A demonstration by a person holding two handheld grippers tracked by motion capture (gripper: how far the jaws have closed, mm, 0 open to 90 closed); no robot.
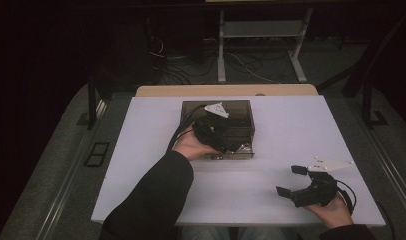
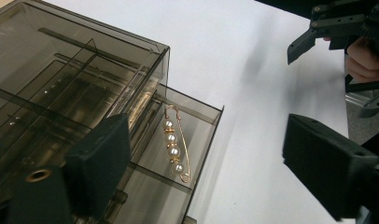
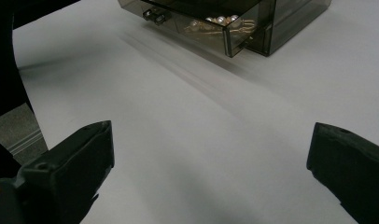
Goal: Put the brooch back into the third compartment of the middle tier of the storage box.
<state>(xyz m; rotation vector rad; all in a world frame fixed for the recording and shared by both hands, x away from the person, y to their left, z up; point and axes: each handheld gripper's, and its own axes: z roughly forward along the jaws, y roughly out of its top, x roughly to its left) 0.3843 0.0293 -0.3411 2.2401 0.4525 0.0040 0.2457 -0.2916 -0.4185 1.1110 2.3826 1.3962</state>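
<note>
A smoked clear plastic drawer box (image 1: 239,114) stands at the middle of the white table (image 1: 291,125). Its lower right drawer (image 2: 204,119) is pulled out. In the drawer lies a gold pin with several pearls (image 2: 175,150), also seen through the drawer front as the pearl pin (image 3: 215,21). My left gripper (image 2: 208,140) hovers over the box's front (image 1: 218,135), open, touching nothing, with the pin lying below and between its jaws. My right gripper (image 1: 289,180) rests open near the table's front right, its wide jaws (image 3: 211,154) pointing toward the box with bare table between them.
A wooden strip (image 1: 226,90) borders the table's far edge. Beyond it stand a desk's metal legs (image 1: 221,50) and loose cables on dark carpet. In the left gripper view the other gripper (image 2: 318,32) shows at the top right.
</note>
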